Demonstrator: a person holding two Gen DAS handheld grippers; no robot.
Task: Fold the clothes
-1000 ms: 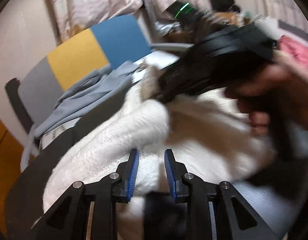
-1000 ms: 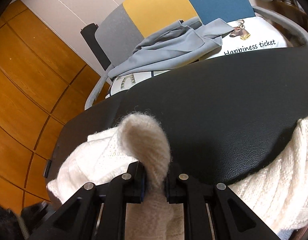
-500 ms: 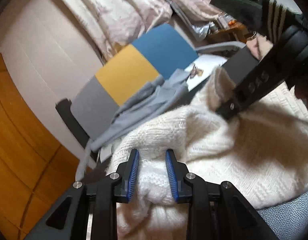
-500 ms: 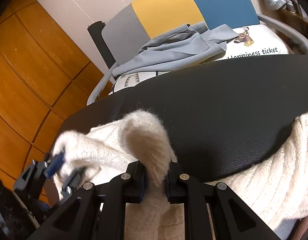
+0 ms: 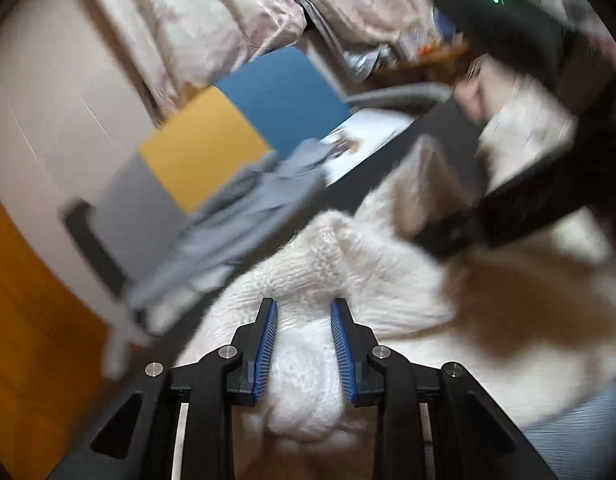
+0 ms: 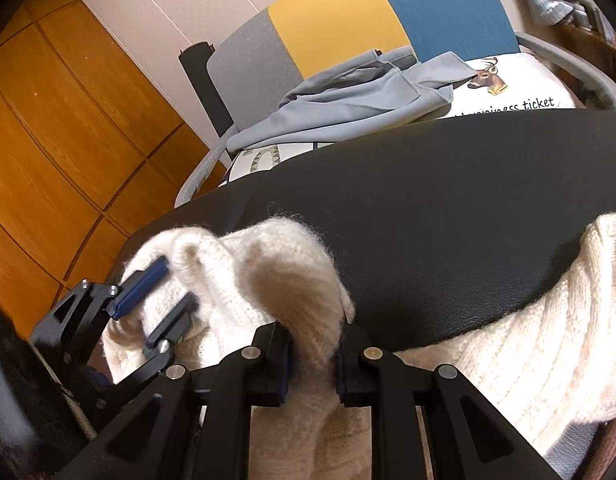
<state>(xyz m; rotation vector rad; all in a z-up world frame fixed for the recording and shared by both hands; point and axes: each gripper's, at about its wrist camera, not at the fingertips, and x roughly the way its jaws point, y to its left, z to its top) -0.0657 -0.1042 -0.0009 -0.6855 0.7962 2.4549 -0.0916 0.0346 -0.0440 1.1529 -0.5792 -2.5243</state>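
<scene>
A cream knitted sweater (image 6: 540,320) is spread over a black padded surface (image 6: 448,208), and it is held by both hand-held grippers. A thick fold of the knit is pinched between the blue pads of the left gripper (image 5: 303,344), with the jaws set narrowly around the bunched wool. A second raised fold is clamped by the right gripper (image 6: 312,356), its jaws also narrow and pressed against the fabric on both sides. In the right wrist view, the left gripper (image 6: 155,300) is seen just to the left of the right gripper, gripping the same end of the sweater. The rest of the sweater trails away to the right of the right gripper. Beyond both grippers, a grey garment (image 6: 356,100) is draped over a chair (image 6: 340,20) with grey, yellow and blue panels. The left wrist view is blurred.
</scene>
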